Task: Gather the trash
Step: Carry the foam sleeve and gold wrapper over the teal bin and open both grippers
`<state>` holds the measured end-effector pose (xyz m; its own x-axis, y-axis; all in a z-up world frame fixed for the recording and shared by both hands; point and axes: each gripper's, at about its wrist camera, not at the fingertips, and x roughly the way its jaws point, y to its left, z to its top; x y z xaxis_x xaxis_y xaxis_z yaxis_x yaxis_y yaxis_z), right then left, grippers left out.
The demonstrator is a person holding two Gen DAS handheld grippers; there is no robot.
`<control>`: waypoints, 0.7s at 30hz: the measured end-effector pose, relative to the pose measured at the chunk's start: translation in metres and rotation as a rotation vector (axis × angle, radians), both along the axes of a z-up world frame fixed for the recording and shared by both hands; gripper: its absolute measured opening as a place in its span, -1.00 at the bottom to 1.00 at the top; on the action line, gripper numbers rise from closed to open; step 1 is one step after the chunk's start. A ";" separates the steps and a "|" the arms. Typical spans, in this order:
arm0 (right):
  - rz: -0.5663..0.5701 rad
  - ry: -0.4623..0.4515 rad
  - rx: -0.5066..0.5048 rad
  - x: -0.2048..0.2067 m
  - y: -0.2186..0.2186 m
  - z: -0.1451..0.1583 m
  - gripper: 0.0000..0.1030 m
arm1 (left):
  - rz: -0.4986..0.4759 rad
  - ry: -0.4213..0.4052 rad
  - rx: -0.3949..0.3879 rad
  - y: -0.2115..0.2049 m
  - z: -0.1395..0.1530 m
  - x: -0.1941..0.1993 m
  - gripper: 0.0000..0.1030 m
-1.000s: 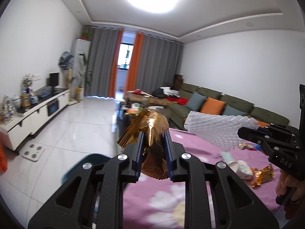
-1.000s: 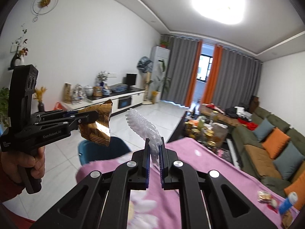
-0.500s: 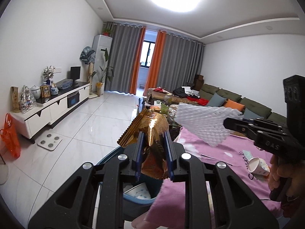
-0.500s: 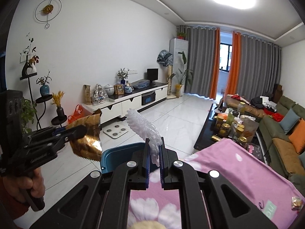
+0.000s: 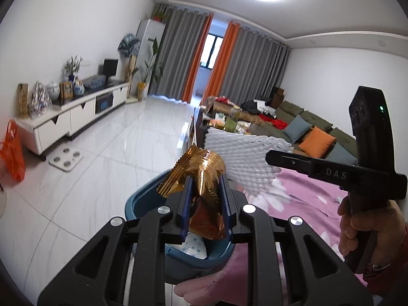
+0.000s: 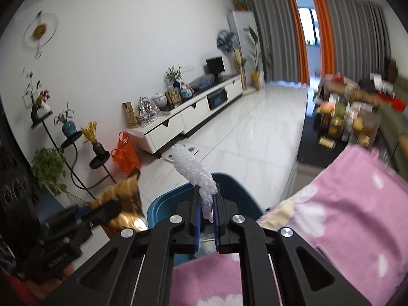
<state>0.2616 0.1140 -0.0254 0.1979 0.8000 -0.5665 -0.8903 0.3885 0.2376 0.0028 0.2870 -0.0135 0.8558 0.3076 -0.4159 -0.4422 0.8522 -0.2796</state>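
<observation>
Tongs, left: clenched on a crumpled gold foil wrapper, which stands up between the blue pads and hangs out below them. Tongs, right: clenched on a white foam net sleeve, most of it jutting forward past the tips.

Receptacle: blue trash bin on the tiled floor, just beside the edge of the table (pink flowered cloth); some white paper already lies inside.

Position: both items held above the bin, the wrapper over its opening, the sleeve over its near rim in the right wrist view.

Step in hand, as judged: carry to the bin, release not yet made.

Next move calls for: lowering slightly, centring the sleeve over the opening, then parting each pair so the light pieces drop inside, not onto the floor.
</observation>
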 end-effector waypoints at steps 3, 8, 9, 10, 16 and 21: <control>-0.001 0.054 -0.023 0.009 0.017 -0.013 -0.86 | 0.000 0.033 -0.033 0.012 -0.017 0.026 -0.59; -0.016 0.151 -0.075 0.023 0.042 -0.037 -0.86 | 0.007 0.093 -0.048 0.030 -0.050 0.070 -0.58; -0.018 0.161 -0.083 0.021 0.045 -0.042 -0.85 | 0.008 0.109 -0.050 0.033 -0.057 0.079 -0.58; -0.020 0.168 -0.095 0.021 0.049 -0.046 -0.84 | 0.015 0.125 -0.053 0.035 -0.062 0.086 -0.58; -0.028 0.195 -0.142 0.027 0.060 -0.061 -0.76 | 0.022 0.184 -0.065 0.054 -0.094 0.124 -0.47; -0.045 0.215 -0.158 0.035 0.062 -0.067 -0.55 | 0.042 0.215 -0.059 0.075 -0.120 0.137 -0.26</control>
<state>0.2965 0.1757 -0.0929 0.0929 0.6916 -0.7162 -0.8067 0.4739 0.3530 0.1402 0.3620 -0.1336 0.7326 0.3106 -0.6057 -0.5314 0.8171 -0.2236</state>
